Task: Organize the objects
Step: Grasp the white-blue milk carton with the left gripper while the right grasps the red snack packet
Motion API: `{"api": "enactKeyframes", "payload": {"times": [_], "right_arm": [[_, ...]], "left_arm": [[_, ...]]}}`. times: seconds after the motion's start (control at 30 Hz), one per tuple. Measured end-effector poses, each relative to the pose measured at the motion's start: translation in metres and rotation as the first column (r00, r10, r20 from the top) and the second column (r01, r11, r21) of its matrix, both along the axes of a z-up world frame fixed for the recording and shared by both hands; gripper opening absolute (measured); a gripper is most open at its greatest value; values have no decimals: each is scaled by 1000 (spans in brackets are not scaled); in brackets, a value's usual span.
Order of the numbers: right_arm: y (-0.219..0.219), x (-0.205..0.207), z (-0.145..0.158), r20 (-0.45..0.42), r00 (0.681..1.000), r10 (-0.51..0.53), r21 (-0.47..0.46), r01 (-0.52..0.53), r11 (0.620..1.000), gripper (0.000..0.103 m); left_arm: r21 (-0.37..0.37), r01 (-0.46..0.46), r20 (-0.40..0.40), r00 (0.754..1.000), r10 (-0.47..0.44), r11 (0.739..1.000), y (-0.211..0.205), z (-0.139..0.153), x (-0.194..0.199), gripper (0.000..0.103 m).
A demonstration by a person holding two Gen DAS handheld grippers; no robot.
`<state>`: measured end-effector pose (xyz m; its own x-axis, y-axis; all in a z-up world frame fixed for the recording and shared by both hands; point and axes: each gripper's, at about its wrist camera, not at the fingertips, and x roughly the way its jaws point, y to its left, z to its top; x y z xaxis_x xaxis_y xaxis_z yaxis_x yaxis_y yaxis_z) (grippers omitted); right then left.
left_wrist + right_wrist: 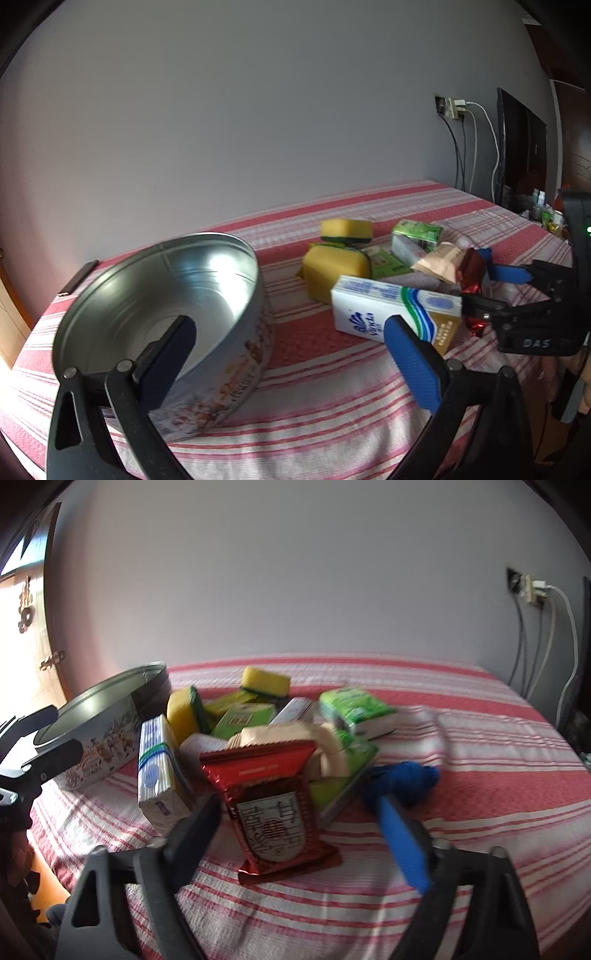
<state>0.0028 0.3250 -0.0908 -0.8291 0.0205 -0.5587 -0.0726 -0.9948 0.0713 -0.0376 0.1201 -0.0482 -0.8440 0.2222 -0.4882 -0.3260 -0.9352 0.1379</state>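
Left gripper (291,343) gapes wide around the round tin's (221,376) wall; right gripper (299,830) stands apart, straddling a red packet (273,812)

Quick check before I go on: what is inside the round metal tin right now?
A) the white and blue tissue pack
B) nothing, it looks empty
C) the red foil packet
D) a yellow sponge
B: in the left wrist view the metal tin shows only its bare shiny floor, while the yellow sponge, red foil packet and tissue pack all lie on the striped cloth outside it.
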Motion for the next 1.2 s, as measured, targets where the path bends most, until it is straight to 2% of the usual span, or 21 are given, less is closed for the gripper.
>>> {"api": "enactKeyframes", "payload": {"times": [0.1,0.13,0.23,0.37,0.53,0.67,0.77,0.93,1.0,1.07,1.2], "right_arm": [[4,-3,-4,18,1000,16,-29,-15,999,45],[6,0,-4,9,1000,24,-46,-23,999,42],[9,6,-4,-16,999,39,-75,-40,996,41],[8,14,2,-56,998,15,-50,-18,999,41],[14,19,8,-93,994,-49,-17,48,999,41],[17,22,9,-99,992,-75,-30,72,997,41],[12,21,8,-99,992,-83,-4,83,997,41],[25,21,8,-99,992,-78,-72,71,995,41],[23,21,7,-92,993,-74,-63,68,996,41],[20,18,7,-87,993,-76,-47,72,996,41],[21,17,6,-82,994,-78,-50,74,996,41]], "left_arm": [[-4,8,9,1000,-8,1000,6,0,1,103],[-3,4,11,1000,-4,1000,8,2,2,103],[10,-11,35,999,10,1000,16,8,0,103],[-2,-33,65,997,33,999,36,14,-5,103],[5,-37,117,992,36,999,60,10,-18,103],[13,-42,151,988,40,999,74,3,-27,103],[41,-65,174,983,56,997,78,0,-32,103],[35,-91,229,970,80,995,77,-13,-41,100],[62,-85,239,969,68,994,71,-14,-41,100],[63,-90,241,968,72,994,68,-14,-41,98],[100,-70,305,952,37,992,67,-21,-44,82]]}}
